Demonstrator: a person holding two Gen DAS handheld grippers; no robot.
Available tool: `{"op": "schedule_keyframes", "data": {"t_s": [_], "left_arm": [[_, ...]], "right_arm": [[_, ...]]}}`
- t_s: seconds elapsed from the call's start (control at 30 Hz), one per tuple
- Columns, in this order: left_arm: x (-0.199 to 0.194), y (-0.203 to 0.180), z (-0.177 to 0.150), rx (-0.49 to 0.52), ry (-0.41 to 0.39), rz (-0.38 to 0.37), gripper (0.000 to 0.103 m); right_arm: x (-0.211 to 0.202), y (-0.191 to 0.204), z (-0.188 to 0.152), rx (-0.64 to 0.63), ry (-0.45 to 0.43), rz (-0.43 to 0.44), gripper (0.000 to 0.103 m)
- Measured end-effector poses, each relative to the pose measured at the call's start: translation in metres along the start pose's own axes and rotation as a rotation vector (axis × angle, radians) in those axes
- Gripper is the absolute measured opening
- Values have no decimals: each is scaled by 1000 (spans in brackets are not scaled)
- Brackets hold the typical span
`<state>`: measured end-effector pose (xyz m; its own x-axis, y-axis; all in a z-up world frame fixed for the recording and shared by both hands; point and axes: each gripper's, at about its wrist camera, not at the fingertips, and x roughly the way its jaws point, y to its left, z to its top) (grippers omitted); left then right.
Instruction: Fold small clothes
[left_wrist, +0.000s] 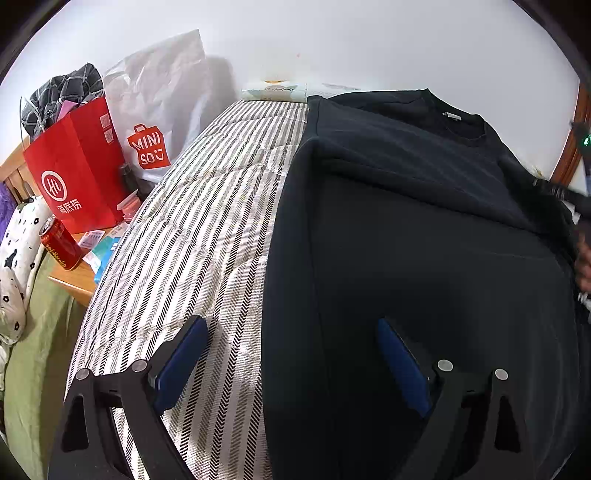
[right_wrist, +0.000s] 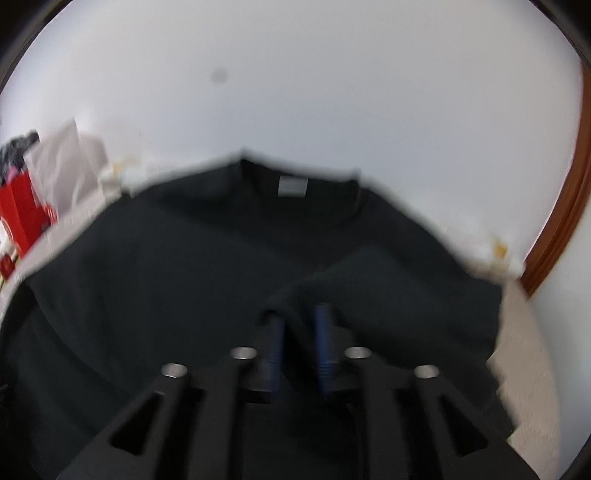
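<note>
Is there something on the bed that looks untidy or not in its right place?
Only the black shirt: its right side is bunched into a raised fold where the right gripper pinches it. The striped bed cover lies flat.

— Bearing it all? A bed under a striped quilt (left_wrist: 192, 236), herringbone bands of black and olive on white.

— Lying on it? A black sweatshirt (left_wrist: 424, 236), spread flat over the right half, collar toward the wall, left side folded inward. A pale patterned pillow (left_wrist: 275, 90) at the head.

— Beside the bed? A wooden nightstand (left_wrist: 75, 282), bearing a red paper bag (left_wrist: 75, 173) and a red soda can (left_wrist: 61, 243).
</note>
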<state>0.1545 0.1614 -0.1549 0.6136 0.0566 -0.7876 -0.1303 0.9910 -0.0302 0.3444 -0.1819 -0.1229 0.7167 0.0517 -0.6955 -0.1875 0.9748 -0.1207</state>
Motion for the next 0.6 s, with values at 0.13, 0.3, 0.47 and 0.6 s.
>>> {"op": "schedule_keyframes", "data": {"t_s": [0.13,0.3,0.47,0.6], "left_arm": [[0,0,0,0,1,1,93],[0,0,0,0,-1,1,94],[0,0,0,0,-1,-1,95],[0,0,0,0,-1,0,95]], "right_arm": [[-13,-10,-28,12,42,43,67],[-70,-43,-57,-7,-40,12,74],[-83,-115,-80,142,-20,-112,74],[-65,-152,-92,247,40,-124,74]]}}
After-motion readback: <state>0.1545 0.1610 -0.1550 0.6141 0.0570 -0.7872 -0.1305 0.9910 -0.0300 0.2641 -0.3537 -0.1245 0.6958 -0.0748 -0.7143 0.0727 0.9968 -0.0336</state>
